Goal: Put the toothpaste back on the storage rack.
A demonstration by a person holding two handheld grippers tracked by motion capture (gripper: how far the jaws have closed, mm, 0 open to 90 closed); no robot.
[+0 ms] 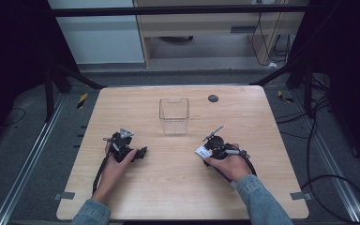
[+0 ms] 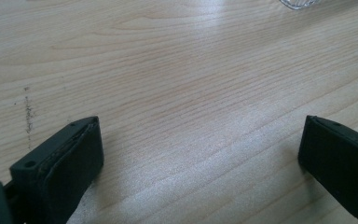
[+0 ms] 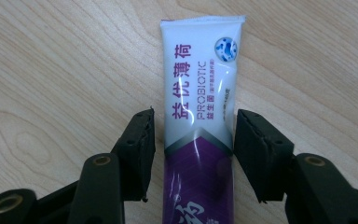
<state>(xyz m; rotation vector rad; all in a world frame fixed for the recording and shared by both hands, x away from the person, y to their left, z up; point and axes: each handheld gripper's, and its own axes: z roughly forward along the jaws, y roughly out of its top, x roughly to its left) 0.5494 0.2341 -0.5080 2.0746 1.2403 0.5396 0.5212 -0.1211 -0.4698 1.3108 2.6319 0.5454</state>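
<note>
On the wooden tabletop (image 1: 178,187), the left tool (image 1: 130,147) is held low at the left side, its jaws spread wide over bare wood with nothing between them. A clear plastic container (image 1: 174,115) stands upright past the middle, apart from both tools. At the right, the right tool (image 1: 213,144) is set around a white and purple probiotic sachet (image 3: 200,130) lying flat, jaws touching or nearly touching its edges; a firm grip cannot be told.
</note>
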